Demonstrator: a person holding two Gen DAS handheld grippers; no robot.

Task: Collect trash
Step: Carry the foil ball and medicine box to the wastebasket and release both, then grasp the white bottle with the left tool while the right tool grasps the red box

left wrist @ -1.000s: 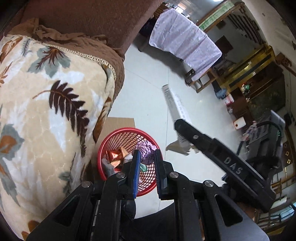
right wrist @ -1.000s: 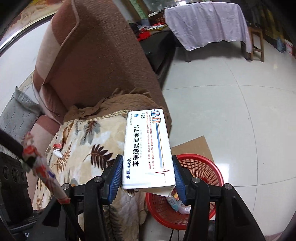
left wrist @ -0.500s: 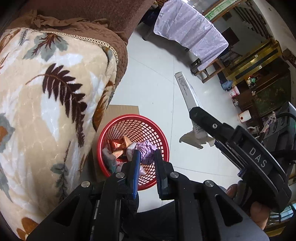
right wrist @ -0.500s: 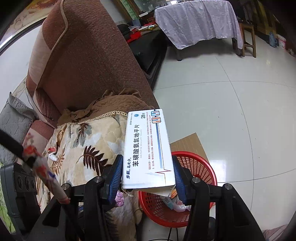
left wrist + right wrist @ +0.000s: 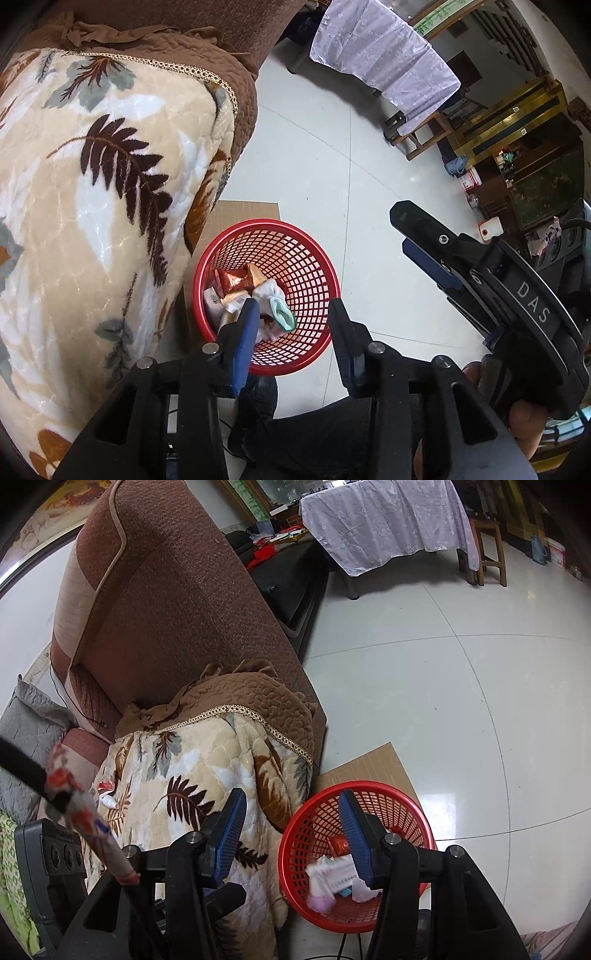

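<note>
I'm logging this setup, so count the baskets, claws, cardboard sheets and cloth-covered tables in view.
basket: 1
claws: 2 (left claw, right claw)
cardboard: 1
table: 1
Total: 5

Basket (image 5: 317, 258): red, open lattice mesh. Contents: shiny red-orange foil wrapper (image 5: 236, 277); white crumpled paper (image 5: 271, 291); pale mint-green piece (image 5: 282, 314). Blanket (image 5: 92, 192): cream, printed with dark brown, rust and grey-green fern leaves, gold braid along a quilted brown border. Sofa (image 5: 166, 602): brown weave, tan piping. Cardboard (image 5: 373, 764): tan. Floor (image 5: 461, 701): glossy white tile. Tablecloth (image 5: 384, 517): lilac, small floral print. Gripper pads (image 5: 229, 834): blue on black.
</note>
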